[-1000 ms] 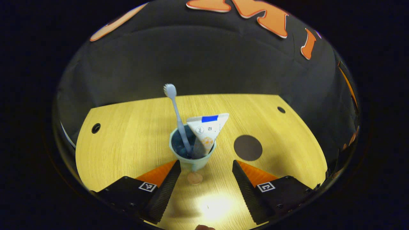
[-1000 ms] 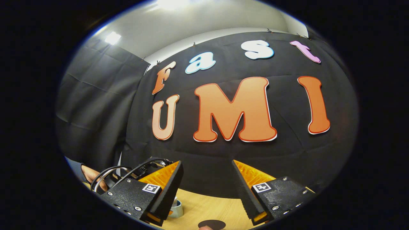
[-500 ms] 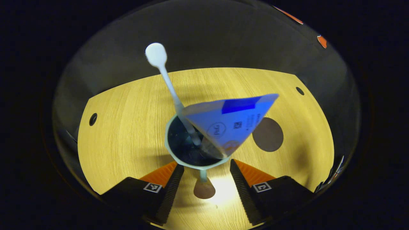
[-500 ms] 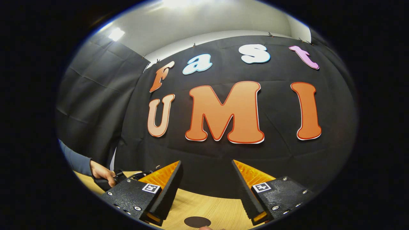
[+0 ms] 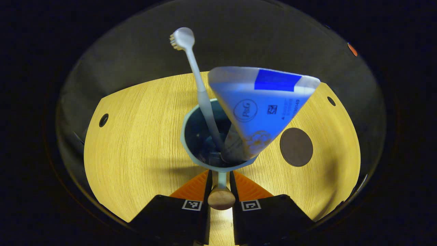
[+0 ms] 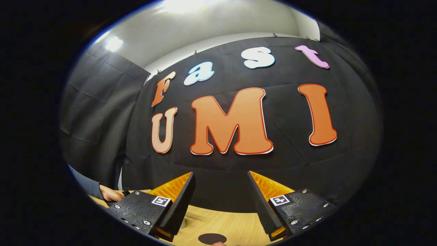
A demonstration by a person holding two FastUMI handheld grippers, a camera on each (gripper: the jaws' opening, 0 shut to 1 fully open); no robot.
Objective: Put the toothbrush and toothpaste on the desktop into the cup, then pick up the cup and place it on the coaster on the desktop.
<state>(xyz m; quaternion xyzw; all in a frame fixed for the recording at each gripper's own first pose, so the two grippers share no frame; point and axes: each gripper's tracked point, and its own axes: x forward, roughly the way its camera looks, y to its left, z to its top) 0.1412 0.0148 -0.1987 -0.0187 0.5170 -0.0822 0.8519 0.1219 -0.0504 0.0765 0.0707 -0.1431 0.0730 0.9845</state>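
Cup [image 5: 191, 136], left gripper view: toothbrush [image 5: 199, 89] and toothpaste [image 5: 261, 106] stand inside it. My left gripper [image 5: 220, 177] has closed in since half a second ago; its fingers now clench the cup's handle [image 5: 221, 194]. Coaster [image 5: 296, 147] lies near on the counter [image 5: 136, 143]. Lift looks next.

Right gripper view: right gripper [image 6: 221, 200] idle, fingers spread, grasping nothing; coaster [image 6: 211, 238] below.

desktop [image 5: 136, 147]: pale wood grain, satin sheen. cup [image 5: 191, 119]: smooth plastic. toothbrush [image 5: 198, 82]: matt plastic. toothpaste [image 5: 263, 109]: glossy printed tube. coaster [image 5: 296, 147]: dark, matt. booth wall [image 6: 102, 112]: creased black cloth.
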